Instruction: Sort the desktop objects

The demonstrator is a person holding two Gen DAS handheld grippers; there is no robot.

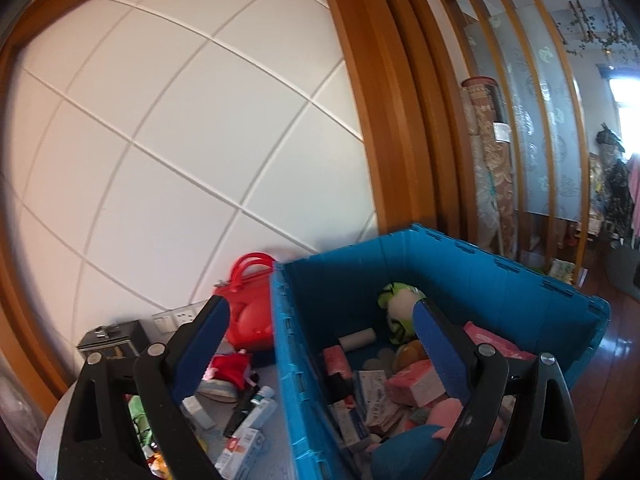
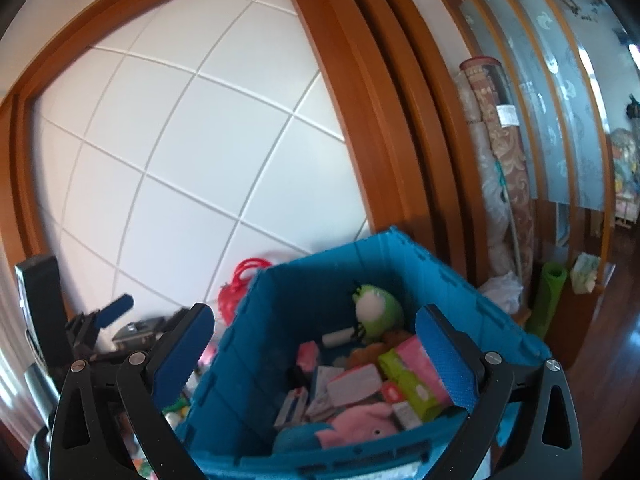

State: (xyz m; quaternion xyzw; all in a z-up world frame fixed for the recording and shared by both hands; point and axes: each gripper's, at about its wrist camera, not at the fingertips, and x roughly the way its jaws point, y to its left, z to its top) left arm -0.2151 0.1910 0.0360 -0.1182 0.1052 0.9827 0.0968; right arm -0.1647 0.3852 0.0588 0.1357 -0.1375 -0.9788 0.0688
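A blue plastic crate (image 1: 480, 268) (image 2: 400, 258) stands on the desk, holding a green and white plush (image 1: 400, 304) (image 2: 374, 308), pink packets (image 1: 416, 384) (image 2: 416, 364), small boxes and a pink plush (image 2: 360, 420). My left gripper (image 1: 320, 316) is open and empty, raised over the crate's left wall. My right gripper (image 2: 314, 324) is open and empty above the crate. The left gripper's blue pad also shows in the right wrist view (image 2: 116, 310). Loose boxes and tubes (image 1: 248, 424) and a red plush (image 1: 232, 366) lie on the grey desk left of the crate.
A red handbag (image 1: 248, 308) (image 2: 236, 288) stands behind the loose items by the white panelled wall. A dark metal box (image 1: 112, 340) sits at the back left. Rolled carpets (image 1: 488, 168) lean by a wooden screen at right. A green roll (image 2: 548, 300) stands on the floor.
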